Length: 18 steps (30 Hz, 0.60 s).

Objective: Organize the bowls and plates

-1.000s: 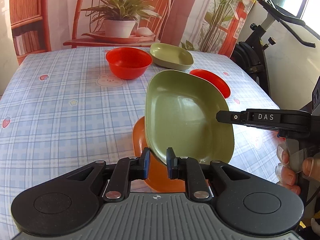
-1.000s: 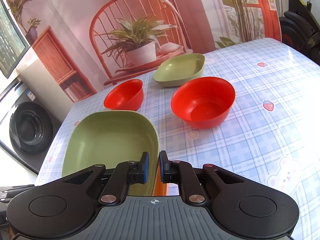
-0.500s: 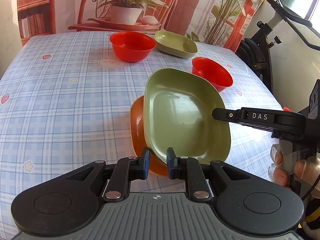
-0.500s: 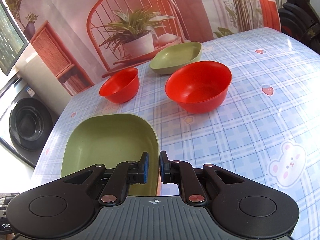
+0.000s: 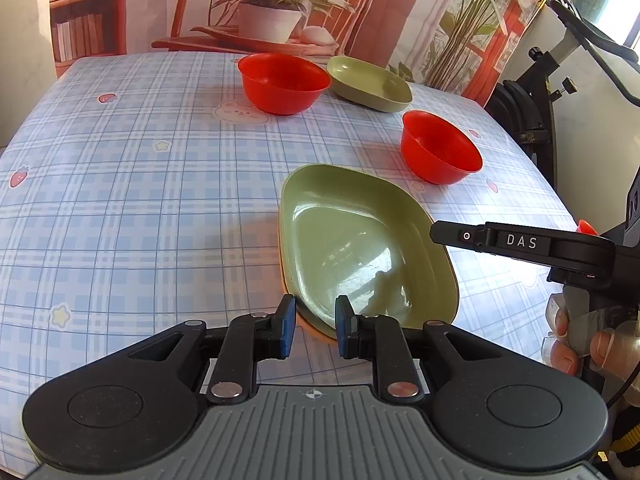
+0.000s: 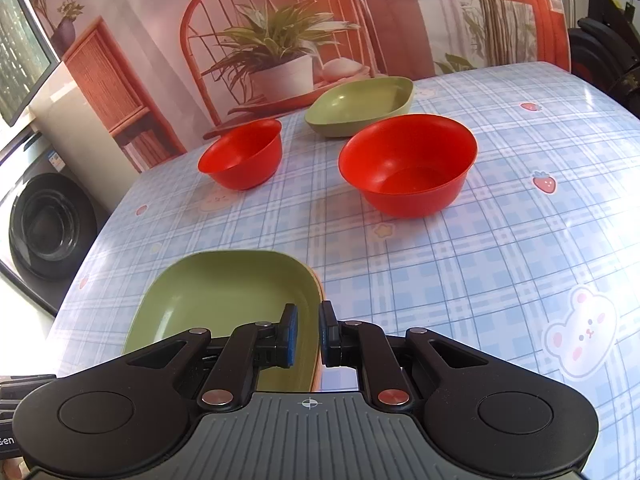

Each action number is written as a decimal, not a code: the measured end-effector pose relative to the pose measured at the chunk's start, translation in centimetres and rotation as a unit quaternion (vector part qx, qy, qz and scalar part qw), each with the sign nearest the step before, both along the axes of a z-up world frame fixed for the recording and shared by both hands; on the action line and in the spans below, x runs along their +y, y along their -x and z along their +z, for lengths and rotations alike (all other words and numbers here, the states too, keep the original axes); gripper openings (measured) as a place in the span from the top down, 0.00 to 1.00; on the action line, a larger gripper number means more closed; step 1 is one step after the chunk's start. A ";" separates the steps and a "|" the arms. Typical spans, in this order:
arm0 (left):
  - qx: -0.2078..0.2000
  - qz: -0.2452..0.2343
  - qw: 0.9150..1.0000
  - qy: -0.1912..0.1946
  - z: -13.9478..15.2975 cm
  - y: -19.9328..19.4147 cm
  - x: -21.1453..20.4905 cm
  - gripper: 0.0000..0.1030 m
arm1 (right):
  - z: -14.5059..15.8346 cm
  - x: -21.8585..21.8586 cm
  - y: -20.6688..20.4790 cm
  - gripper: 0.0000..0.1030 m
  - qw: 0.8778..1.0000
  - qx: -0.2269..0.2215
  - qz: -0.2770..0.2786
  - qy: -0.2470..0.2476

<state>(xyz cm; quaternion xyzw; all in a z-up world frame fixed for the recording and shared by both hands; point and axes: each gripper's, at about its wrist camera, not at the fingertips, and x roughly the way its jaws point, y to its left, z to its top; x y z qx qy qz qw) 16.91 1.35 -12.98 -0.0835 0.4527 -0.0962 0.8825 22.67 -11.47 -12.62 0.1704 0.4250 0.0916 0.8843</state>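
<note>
A green plate (image 5: 360,244) lies nested on an orange plate (image 5: 316,330) on the checked table; only the orange rim shows. My left gripper (image 5: 314,326) straddles the plates' near rim with a gap between its pads. My right gripper (image 6: 306,332) straddles the green plate's (image 6: 224,304) right rim, also with a small gap; its arm shows in the left wrist view (image 5: 520,244). A second green plate (image 5: 370,84) and two red bowls (image 5: 282,82) (image 5: 440,152) stand farther back.
The table's right edge (image 5: 560,200) is near an exercise bike (image 5: 532,108). A washing machine (image 6: 44,224) stands past the table's far side in the right wrist view. A printed backdrop (image 6: 280,40) hangs behind the table.
The tilted green plate has been lowered flat onto the orange plate. Both grippers' pads have parted slightly from its rim.
</note>
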 end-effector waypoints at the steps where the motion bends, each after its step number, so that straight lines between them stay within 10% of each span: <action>1: -0.002 0.002 1.000 0.000 0.0 0.1 0.0 0.79 | 0.0 0.0 0.0 0.89 1.000 -0.001 0.000 0.002; 18: -0.007 0.040 0.998 0.038 -0.6 -0.6 1.9 0.78 | 0.8 3.5 1.2 0.69 0.990 -0.027 0.074 0.115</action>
